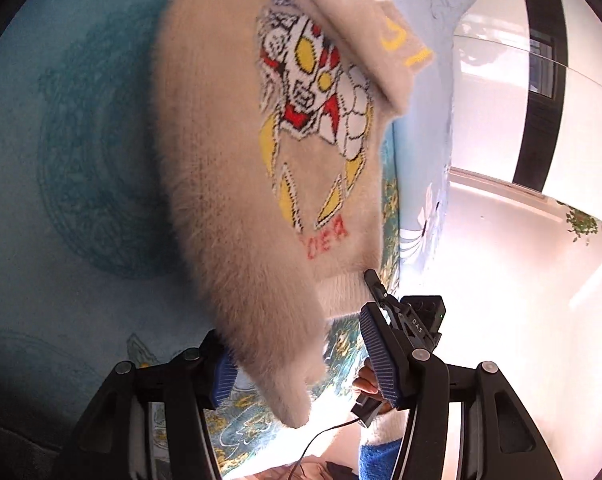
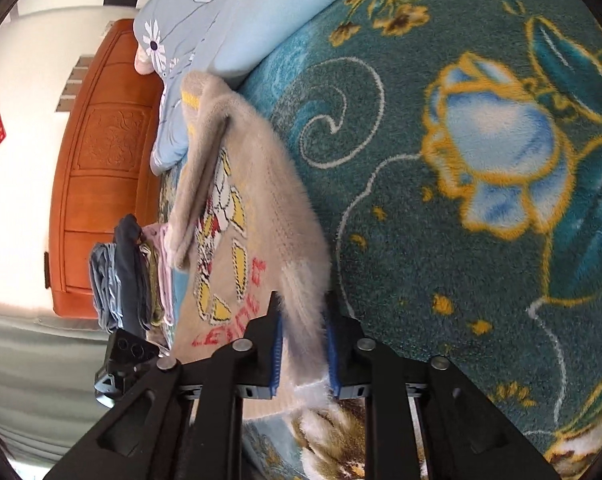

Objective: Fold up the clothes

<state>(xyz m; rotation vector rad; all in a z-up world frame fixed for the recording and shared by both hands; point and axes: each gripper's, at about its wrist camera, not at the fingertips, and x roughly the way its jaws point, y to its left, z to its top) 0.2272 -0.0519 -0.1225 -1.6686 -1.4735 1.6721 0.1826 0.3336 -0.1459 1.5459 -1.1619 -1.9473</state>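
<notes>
Sweater (image 2: 261,216) edge pinched in right gripper (image 2: 303,350)

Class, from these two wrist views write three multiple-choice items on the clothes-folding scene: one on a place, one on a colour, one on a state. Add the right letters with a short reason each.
1. Where is the stack of folded clothes?
A. on the bed in front of the wooden headboard
B. on the floor
C. on a chair

2. What colour is the lettering under the knitted figure on the beige sweater?
A. green
B. red
C. black

3. How does the right gripper stand?
A. wide open with nothing between its pads
B. out of sight
C. shut on the sweater's fuzzy fabric

Answers: 1 A, the right wrist view shows the pile on the bed before the orange-brown board. 2 B, the letters below the figure are red in both views. 3 C, its blue pads press a fold of the sweater.
</notes>
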